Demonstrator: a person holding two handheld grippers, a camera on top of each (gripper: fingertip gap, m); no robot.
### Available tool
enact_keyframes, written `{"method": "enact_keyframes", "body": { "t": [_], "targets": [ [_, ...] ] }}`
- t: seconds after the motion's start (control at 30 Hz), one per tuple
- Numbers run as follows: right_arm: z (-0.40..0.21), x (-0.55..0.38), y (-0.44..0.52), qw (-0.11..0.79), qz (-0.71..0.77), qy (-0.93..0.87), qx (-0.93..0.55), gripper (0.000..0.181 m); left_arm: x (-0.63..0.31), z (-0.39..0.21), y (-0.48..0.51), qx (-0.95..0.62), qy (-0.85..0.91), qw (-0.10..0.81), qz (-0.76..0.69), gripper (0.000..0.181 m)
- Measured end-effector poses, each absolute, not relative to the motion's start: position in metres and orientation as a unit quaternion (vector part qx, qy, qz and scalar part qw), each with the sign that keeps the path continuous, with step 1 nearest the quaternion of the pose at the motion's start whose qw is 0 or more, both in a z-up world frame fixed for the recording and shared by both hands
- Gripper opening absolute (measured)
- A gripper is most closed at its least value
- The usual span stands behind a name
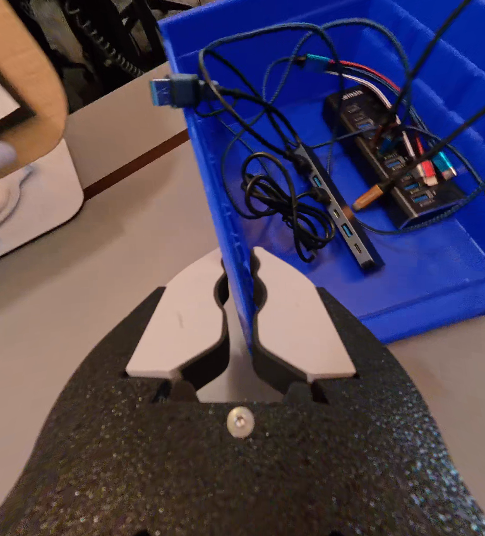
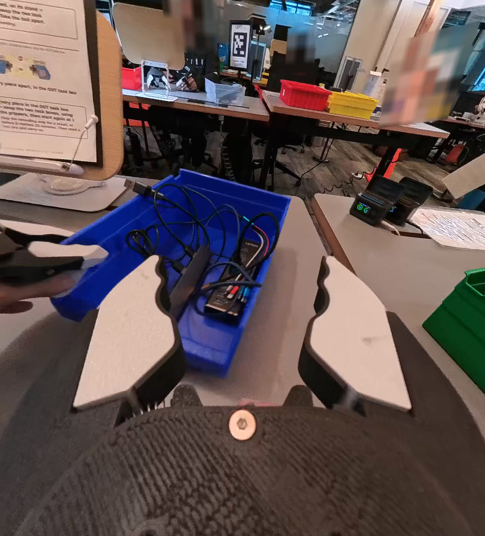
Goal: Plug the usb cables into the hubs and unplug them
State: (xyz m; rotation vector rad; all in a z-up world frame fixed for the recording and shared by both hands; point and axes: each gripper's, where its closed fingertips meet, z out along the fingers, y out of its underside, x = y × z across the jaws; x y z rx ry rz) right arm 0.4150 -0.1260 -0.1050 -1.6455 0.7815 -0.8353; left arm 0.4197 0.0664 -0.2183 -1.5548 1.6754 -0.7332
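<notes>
A blue bin [image 1: 200,145] stands on the grey table and also shows in the right wrist view [image 2: 113,237]. In it lie a slim grey hub [image 1: 342,208] [image 2: 189,278], a black multi-port hub [image 1: 395,174] [image 2: 229,301] with several coloured plugs in it, and a coiled black cable [image 1: 279,208]. A dark USB plug [image 1: 174,90] [image 2: 138,187] hangs over the bin's far left rim. My left gripper [image 1: 237,261] is shut on the bin's left wall, as the right wrist view [image 2: 96,252] also shows. My right gripper [image 2: 241,264] is open and empty, just in front of the bin.
A green bin [image 2: 473,319] stands at the right. An instruction sheet on a stand [image 2: 32,87] is at the back left. Two black devices [image 2: 380,203] and papers [image 2: 461,229] lie on the neighbouring table. A hand [image 2: 3,295] holds the left gripper.
</notes>
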Motion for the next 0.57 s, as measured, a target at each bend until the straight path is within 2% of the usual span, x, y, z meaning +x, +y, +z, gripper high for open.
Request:
{"method": "enact_keyframes", "body": {
  "t": [0.23, 0.37, 0.57],
  "targets": [
    [-0.082, 0.395, -0.108, 0.578, -0.343, 0.284, -0.684, 0.096, 0.339, -0.216, 0.120, -0.577, 0.664, 0.361, -0.311, 0.008],
    [-0.078, 0.361, -0.069, 0.613, -0.256, 0.226, -0.712, 0.092, 0.243, -0.216, 0.158, -0.570, 0.675, 0.356, -0.303, 0.008],
    [-0.085, 0.291, 0.013, 0.634, -0.146, 0.149, -0.744, 0.096, 0.081, -0.216, 0.206, -0.581, 0.675, 0.340, -0.303, 0.007]
  ]
}}
